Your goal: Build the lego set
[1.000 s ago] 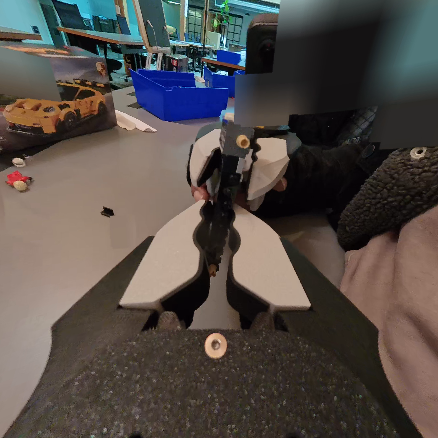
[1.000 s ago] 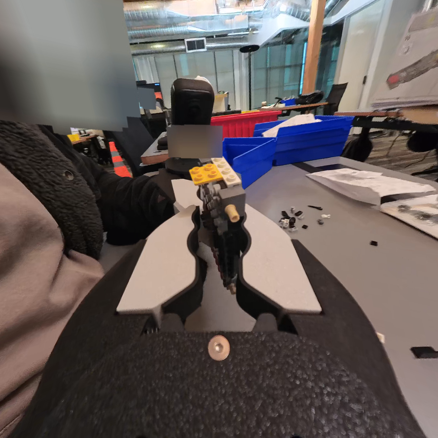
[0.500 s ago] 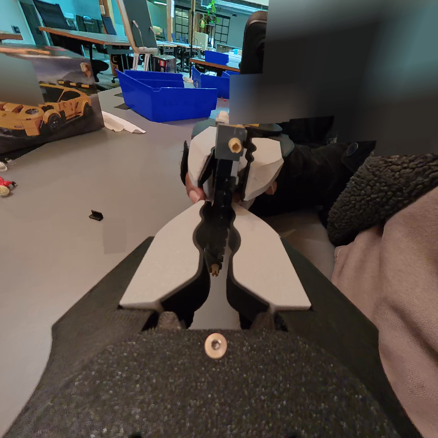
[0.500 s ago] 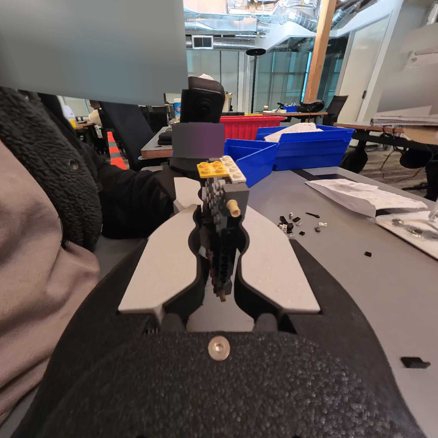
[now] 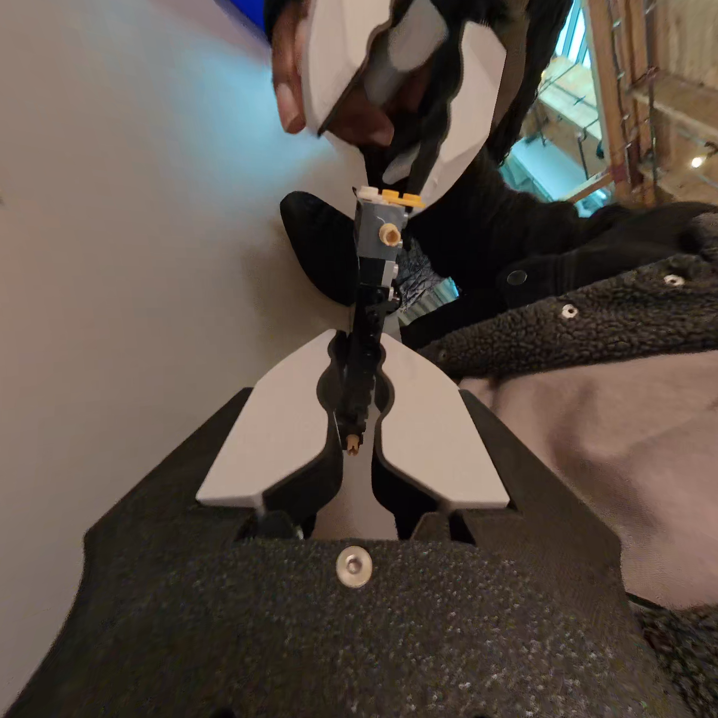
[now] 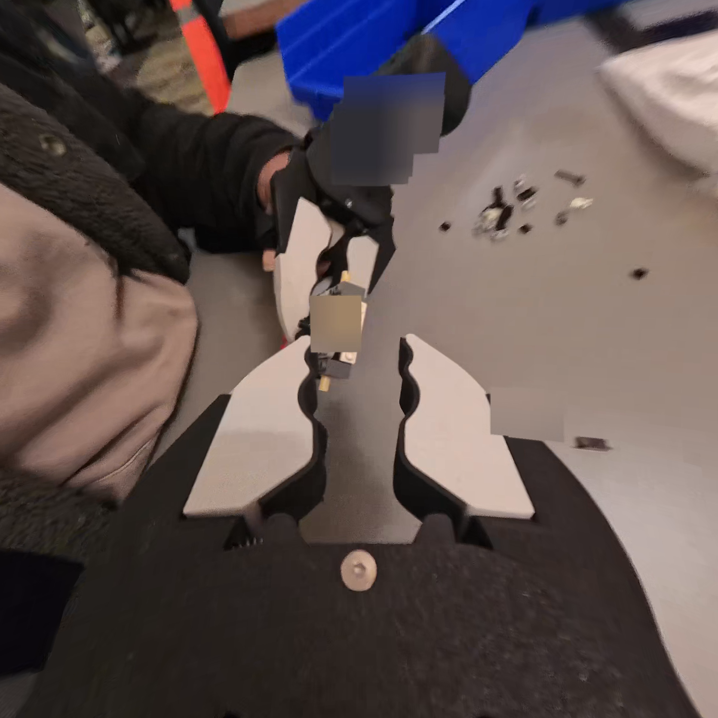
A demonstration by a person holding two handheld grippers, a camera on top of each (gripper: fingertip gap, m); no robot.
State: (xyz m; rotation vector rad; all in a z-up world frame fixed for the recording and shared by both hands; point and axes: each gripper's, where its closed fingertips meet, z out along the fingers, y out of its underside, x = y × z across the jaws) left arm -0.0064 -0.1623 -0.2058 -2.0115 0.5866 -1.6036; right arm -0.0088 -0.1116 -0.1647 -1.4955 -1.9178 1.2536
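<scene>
Left wrist view: the left gripper (image 5: 359, 342) is clamped narrow on the black lower end of the lego build (image 5: 375, 272), a thin partly built strip w/ a grey block, tan pin, and yellow + white plates at its far end. Beyond the build the right gripper (image 5: 404, 175) sits just past that plated end, jaws apart, not gripping it as far as the view shows. The grey surface (image 5: 136, 272) lies left of the build; a dark fleece sleeve (image 5: 582, 330) lies right of it, close in.

Right wrist view: the right gripper (image 6: 355, 342) stands wide and empty. The build (image 6: 336, 365) sits just beside its left finger, partly hidden by a mosaic patch, w/ the left gripper (image 6: 330, 268) behind it holding on. Loose small pieces (image 6: 505, 209) lie well right of the build on the surface; a blue bin (image 6: 369, 46) is farther back.

Progress, as a judgement: early-to-mid; only a narrow sub-assembly exists, many loose parts left. Room: open surface to the build's right, toward the pieces; the sleeve and torso crowd the other side, so moves should probably go toward the parts.
</scene>
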